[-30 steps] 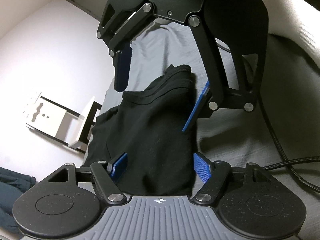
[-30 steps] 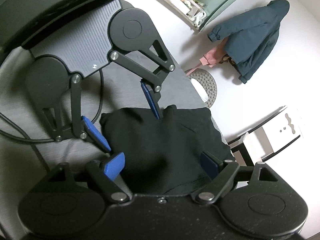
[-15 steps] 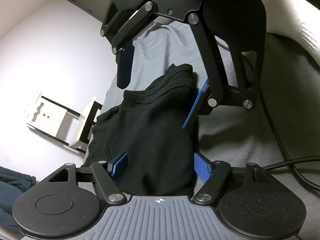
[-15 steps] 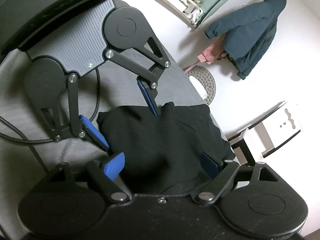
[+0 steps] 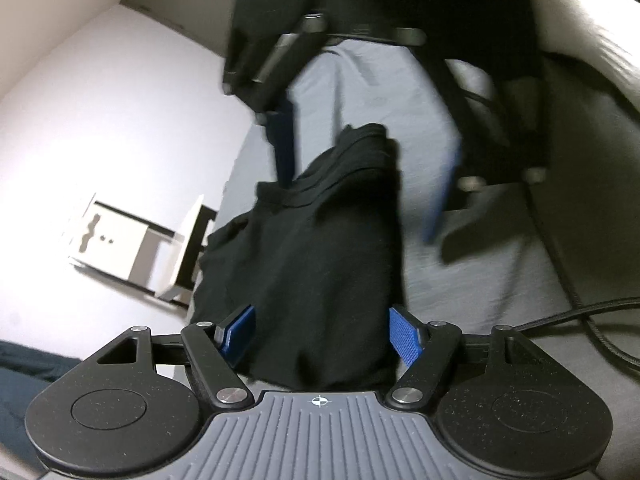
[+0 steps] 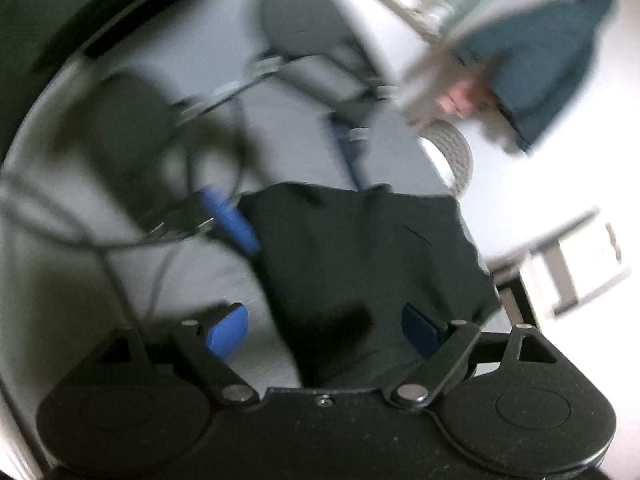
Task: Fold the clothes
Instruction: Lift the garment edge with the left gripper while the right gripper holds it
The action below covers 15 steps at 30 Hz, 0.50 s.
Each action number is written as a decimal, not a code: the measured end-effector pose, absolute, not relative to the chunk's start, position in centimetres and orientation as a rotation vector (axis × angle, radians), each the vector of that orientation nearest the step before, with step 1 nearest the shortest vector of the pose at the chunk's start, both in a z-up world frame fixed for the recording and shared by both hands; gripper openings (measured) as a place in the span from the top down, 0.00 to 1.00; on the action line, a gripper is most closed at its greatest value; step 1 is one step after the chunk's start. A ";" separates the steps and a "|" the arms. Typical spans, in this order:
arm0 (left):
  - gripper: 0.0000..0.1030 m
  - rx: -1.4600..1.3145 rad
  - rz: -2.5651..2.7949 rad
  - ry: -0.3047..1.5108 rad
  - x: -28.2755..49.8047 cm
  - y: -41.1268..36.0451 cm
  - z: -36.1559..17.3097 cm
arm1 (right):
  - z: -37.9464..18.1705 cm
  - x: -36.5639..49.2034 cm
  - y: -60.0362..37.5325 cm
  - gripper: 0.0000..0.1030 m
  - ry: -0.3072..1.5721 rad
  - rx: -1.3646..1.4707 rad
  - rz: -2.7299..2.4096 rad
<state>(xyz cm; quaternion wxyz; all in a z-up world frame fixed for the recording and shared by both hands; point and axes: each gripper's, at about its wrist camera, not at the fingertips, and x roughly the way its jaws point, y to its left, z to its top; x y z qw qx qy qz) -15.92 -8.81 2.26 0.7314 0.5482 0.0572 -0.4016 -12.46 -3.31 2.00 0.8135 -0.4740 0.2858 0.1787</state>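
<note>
A black garment (image 5: 320, 240) lies in a folded heap on the grey bed sheet (image 5: 472, 280). In the left wrist view my left gripper (image 5: 323, 334) is open, its blue pads standing either side of the near end of the cloth. My right gripper (image 5: 358, 206) faces it from the far end, blurred by motion and open, with one pad by the neckline. The right wrist view is blurred. There my right gripper (image 6: 323, 332) is open over the garment (image 6: 360, 260), and the left gripper (image 6: 304, 214) is open at the far edge.
A black cable (image 5: 580, 312) runs over the sheet at the right. A white stool (image 5: 132, 248) stands beside the bed edge. A teal jacket (image 6: 552, 72) hangs on the wall above a round grey pad (image 6: 448, 148). A pale cushion (image 5: 592, 28) is at the upper right.
My right gripper is moving fast and has swung to the side, so the garment sits more to the right in its view. The left gripper has barely moved. Both stay open.
</note>
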 end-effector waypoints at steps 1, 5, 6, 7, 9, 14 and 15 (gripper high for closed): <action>0.29 1.194 -0.883 0.130 -15.8 -8.9 2.4 | 1.5 -12.8 -2.9 0.19 0.600 -1.071 0.390; 0.29 1.124 -0.876 0.145 -15.0 -8.7 3.2 | -0.2 -12.9 -1.3 0.18 0.560 -1.256 0.374; 0.29 1.107 -0.874 0.148 -14.8 -8.5 3.4 | -0.4 -12.6 -0.9 0.16 0.556 -1.268 0.362; 0.29 1.090 -0.872 0.152 -14.7 -8.4 3.6 | -0.6 -12.3 -0.6 0.15 0.550 -1.280 0.349; 0.29 1.065 -0.872 0.152 -14.5 -8.2 3.8 | -0.9 -11.7 -0.1 0.11 0.527 -1.301 0.319; 0.29 1.070 -0.876 0.134 -14.4 -7.7 3.6 | -0.7 -10.7 -0.1 0.16 0.464 -1.287 0.234; 0.29 1.085 -0.880 0.120 -14.6 -7.7 3.4 | -0.4 -10.7 -0.3 0.19 0.460 -1.270 0.227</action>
